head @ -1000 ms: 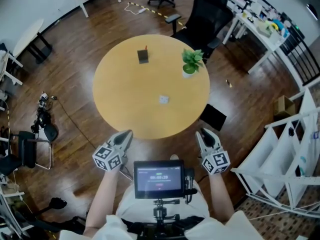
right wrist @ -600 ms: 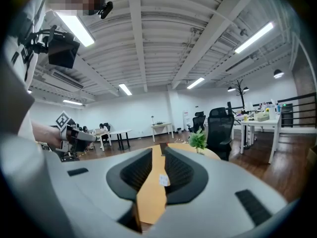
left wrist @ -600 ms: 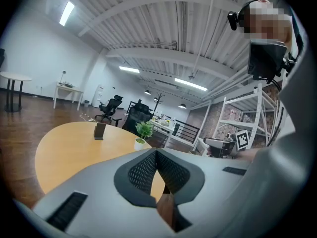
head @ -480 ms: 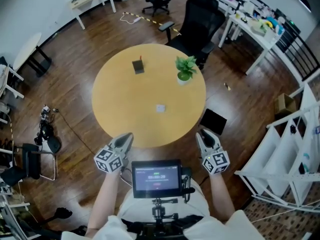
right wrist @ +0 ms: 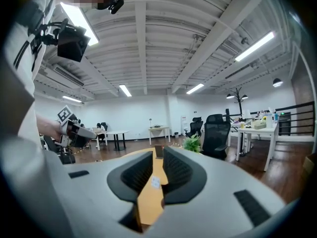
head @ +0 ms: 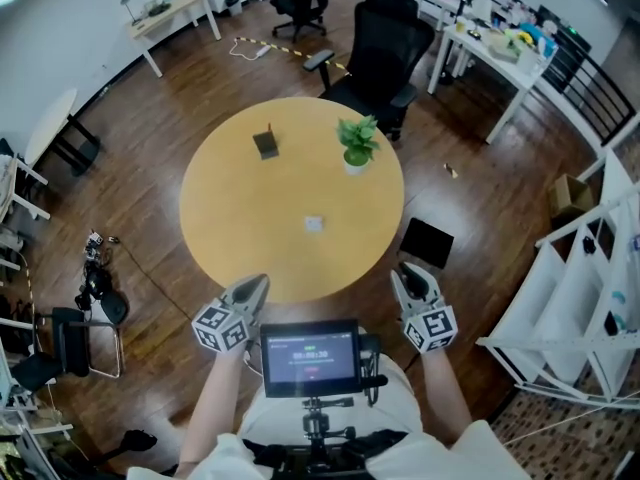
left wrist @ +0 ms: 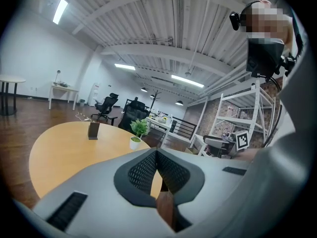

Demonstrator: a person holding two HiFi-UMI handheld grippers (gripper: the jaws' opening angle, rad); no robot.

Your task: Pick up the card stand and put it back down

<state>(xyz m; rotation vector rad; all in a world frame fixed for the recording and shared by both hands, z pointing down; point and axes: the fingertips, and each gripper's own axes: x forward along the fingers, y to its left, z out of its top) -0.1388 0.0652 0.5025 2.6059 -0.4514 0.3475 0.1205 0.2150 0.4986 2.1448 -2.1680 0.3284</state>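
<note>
The card stand (head: 265, 142) is a small dark upright block on the far left part of the round yellow table (head: 230, 218). It also shows in the left gripper view as the card stand (left wrist: 93, 130) and far off between the right jaws as the card stand (right wrist: 158, 151). My left gripper (head: 252, 288) hovers at the table's near edge, shut and empty, pads meeting at the tip (left wrist: 156, 151). My right gripper (head: 408, 276) hangs at the near right edge, open with a narrow gap (right wrist: 157, 154); its jaws have just been closing a little with nothing between them.
A potted plant (head: 355, 143) stands on the far right of the table and a small white card (head: 314, 224) lies near its middle. A black office chair (head: 385, 48) is behind the table, a dark flat object (head: 427, 243) lies on the floor at right, and a white rack (head: 590, 298) stands further right.
The table has come nearer in the head view; both grippers now reach its near edge. The card stand has not moved on the table.
</note>
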